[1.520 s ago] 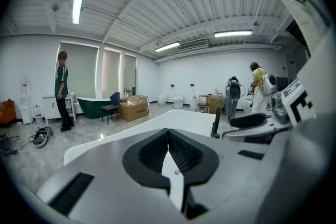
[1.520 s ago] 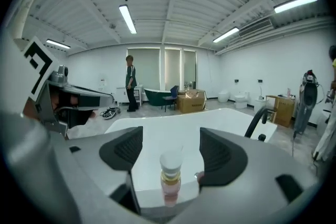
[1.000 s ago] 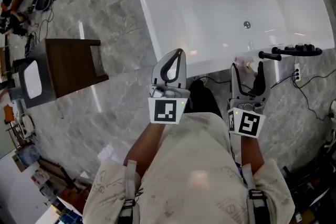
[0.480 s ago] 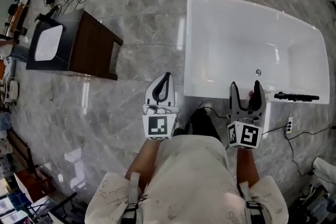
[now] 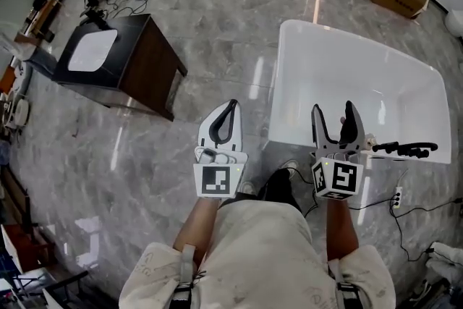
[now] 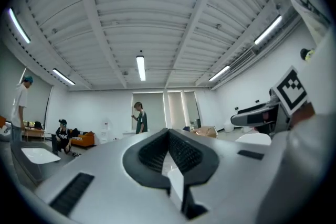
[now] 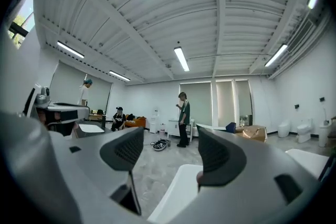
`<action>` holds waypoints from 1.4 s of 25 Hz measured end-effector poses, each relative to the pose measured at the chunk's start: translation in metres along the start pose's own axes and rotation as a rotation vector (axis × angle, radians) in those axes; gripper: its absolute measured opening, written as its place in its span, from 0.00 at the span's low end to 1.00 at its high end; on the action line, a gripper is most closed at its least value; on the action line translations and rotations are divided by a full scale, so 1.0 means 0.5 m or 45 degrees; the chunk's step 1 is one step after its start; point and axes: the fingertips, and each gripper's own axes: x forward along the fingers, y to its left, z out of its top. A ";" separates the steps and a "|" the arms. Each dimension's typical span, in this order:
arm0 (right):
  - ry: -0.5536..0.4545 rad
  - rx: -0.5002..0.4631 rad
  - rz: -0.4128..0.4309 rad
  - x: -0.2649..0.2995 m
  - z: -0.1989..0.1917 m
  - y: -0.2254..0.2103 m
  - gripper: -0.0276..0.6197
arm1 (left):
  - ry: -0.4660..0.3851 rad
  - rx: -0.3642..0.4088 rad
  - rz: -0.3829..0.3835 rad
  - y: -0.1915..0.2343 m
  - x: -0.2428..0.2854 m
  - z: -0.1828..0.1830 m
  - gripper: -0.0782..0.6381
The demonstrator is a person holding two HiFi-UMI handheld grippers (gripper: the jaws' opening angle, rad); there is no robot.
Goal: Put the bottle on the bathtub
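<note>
Your right gripper point(image 5: 333, 112) hovers at the tub point(image 5: 340, 69) rim, jaws apart and empty. Left gripper point(image 5: 228, 109) jaws are together. No bottle shows clearly, so locate it before grasping.

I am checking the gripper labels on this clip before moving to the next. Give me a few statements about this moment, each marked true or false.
1. The left gripper has its jaws closed together. True.
2. The right gripper is clamped on a bottle. False: its jaws stand apart with nothing between them.
3. A black tap fixture sits on the rim of the white bathtub. True.
4. The dark wooden cabinet stands to the right of the bathtub in the head view. False: it stands to the bathtub's left, across bare floor.
</note>
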 end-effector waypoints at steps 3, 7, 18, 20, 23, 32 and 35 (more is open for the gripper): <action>-0.046 -0.029 0.003 -0.014 0.047 0.021 0.50 | -0.060 -0.018 -0.013 0.007 -0.020 0.047 0.11; -0.082 -0.037 0.022 -0.032 0.075 0.059 0.50 | -0.087 -0.010 -0.040 0.012 -0.049 0.079 0.11; -0.036 -0.050 0.039 -0.030 0.073 0.103 0.41 | -0.087 -0.024 -0.011 0.044 -0.069 0.085 0.11; -0.017 -0.060 0.041 -0.025 0.067 0.113 0.34 | -0.082 -0.023 -0.006 0.051 -0.072 0.082 0.11; 0.003 -0.065 0.048 -0.021 0.062 0.126 0.26 | -0.080 -0.026 -0.004 0.059 -0.075 0.079 0.11; -0.014 -0.050 0.039 -0.016 0.074 0.143 0.04 | -0.068 -0.042 -0.003 0.065 -0.077 0.070 0.11; -0.018 -0.043 0.052 -0.015 0.075 0.151 0.03 | -0.073 -0.039 -0.002 0.067 -0.078 0.073 0.11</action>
